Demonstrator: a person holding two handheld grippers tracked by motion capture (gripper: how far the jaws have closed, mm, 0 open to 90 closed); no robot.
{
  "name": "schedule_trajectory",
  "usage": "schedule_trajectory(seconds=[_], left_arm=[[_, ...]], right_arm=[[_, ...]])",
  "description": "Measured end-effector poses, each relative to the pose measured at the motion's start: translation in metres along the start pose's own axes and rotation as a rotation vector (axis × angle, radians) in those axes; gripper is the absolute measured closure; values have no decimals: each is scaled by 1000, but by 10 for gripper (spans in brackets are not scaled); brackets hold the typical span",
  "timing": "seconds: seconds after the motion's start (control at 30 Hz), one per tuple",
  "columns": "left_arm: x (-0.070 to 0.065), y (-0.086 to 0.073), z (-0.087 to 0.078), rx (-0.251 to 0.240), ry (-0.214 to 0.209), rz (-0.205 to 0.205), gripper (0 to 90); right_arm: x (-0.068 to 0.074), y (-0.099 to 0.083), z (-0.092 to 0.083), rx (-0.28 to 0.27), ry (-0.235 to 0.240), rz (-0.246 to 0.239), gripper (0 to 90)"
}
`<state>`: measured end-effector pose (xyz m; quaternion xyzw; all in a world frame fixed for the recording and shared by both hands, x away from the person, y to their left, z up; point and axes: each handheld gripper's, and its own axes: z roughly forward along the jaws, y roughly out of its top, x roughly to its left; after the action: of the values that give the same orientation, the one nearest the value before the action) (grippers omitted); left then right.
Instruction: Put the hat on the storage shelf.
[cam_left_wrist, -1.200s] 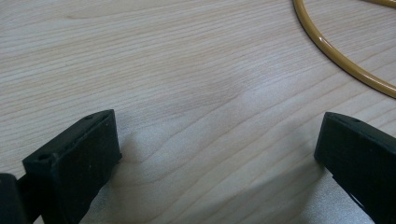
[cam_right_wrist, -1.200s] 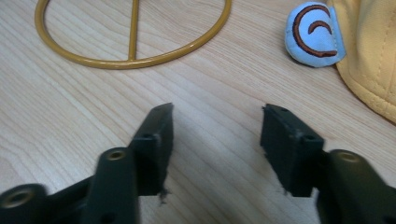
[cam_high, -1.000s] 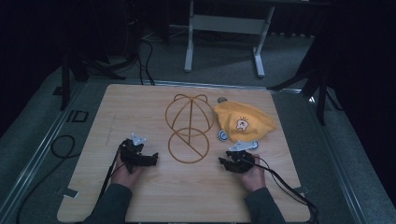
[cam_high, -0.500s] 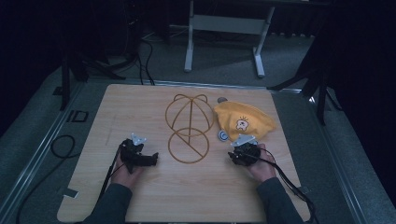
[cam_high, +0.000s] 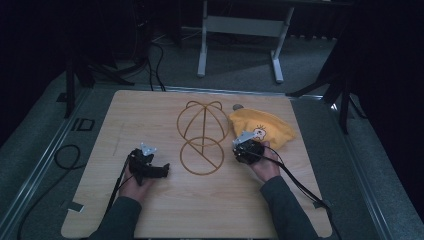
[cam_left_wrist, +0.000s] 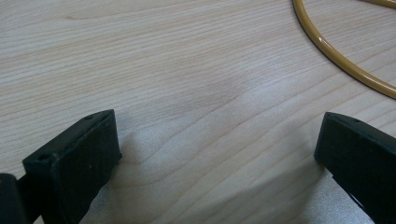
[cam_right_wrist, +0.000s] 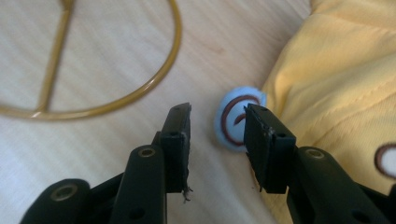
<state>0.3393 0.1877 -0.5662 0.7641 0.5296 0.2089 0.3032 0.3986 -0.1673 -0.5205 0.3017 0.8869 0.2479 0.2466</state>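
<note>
The right hand-held gripper (cam_right_wrist: 217, 140), jaws narrowly apart and empty, hides part of a pale blue patch (cam_right_wrist: 233, 116) at the yellow cloth's (cam_right_wrist: 336, 79) nine-o'clock edge. The left hand-held gripper (cam_left_wrist: 210, 154) gapes wide over bare tabletop (cam_left_wrist: 187, 70).

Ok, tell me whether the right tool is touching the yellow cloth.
Cannot tell. In the right gripper view the right tool hangs open by the yellow cloth, one jaw overlapping its edge, so neither contact nor gap shows.

Parted jaws by blue ear (cam_right_wrist: 236, 122) of yellow hat (cam_right_wrist: 336, 79)
</note>
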Motion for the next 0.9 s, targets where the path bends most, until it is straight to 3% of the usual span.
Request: schedule_trajectory(seconds=[0.2,0.33,0.43,0.6,0.8,0.9], left_arm=[[0,0,0,0,0,0,1],[0,0,0,0,0,0,1],[0,0,0,0,0,0,1],[0,0,0,0,0,0,1],[0,0,0,0,0,0,1],[0,0,0,0,0,0,1]], right_arm=[[-2,8,12,11,-16,20,564],[-3,9,21,20,-34,4,553],[-6,10,26,35,-42,25,556],[-8,8,35,70,-45,45,612],[-10,8,36,91,-54,61,786],[-14,10,32,106,-29,69,819]])
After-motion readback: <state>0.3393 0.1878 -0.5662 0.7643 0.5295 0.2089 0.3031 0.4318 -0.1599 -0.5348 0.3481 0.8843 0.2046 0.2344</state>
